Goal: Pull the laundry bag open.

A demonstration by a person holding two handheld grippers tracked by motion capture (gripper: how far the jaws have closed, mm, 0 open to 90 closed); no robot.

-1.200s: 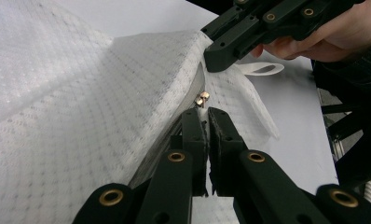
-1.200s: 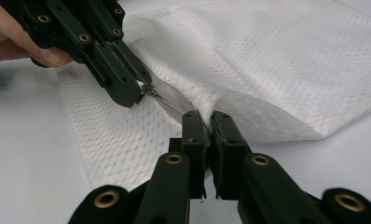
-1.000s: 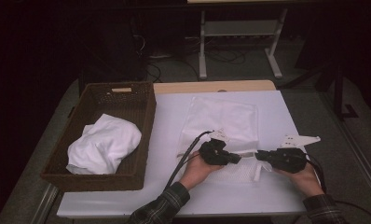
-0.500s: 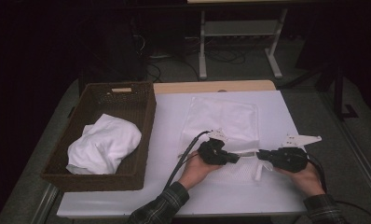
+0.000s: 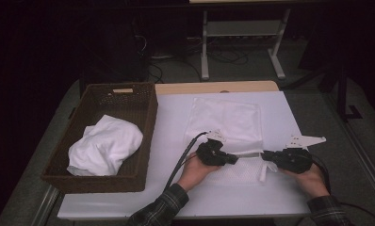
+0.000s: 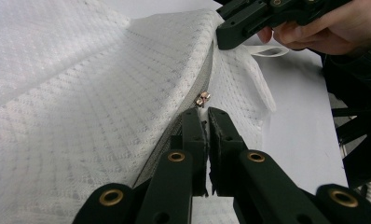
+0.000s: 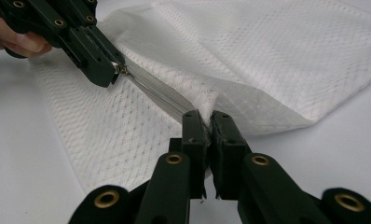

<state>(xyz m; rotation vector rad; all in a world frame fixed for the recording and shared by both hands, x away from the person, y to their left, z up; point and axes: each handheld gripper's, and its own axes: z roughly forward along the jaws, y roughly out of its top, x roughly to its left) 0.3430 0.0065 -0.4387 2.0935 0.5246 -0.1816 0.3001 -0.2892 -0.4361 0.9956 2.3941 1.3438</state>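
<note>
A white mesh zip bag (image 5: 225, 120) lies flat on the white table (image 5: 167, 141), its near edge lifted between the two grippers. My left gripper (image 5: 232, 160) (image 6: 206, 114) is shut on the zip's pull, with the small metal slider (image 6: 202, 99) showing just past its tips. My right gripper (image 5: 265, 154) (image 7: 205, 119) is shut on the bag's fabric at the end of the zip (image 7: 155, 91). The two point at each other, a short way apart. In the right gripper view the left gripper (image 7: 113, 70) is at the upper left.
A dark wicker basket (image 5: 143, 108) stands at the table's left with a crumpled white cloth (image 5: 105, 146) inside. A bare wooden strip (image 5: 214, 87) runs along the far edge. Beyond it are a metal stand's legs (image 5: 204, 56) and cables on the floor.
</note>
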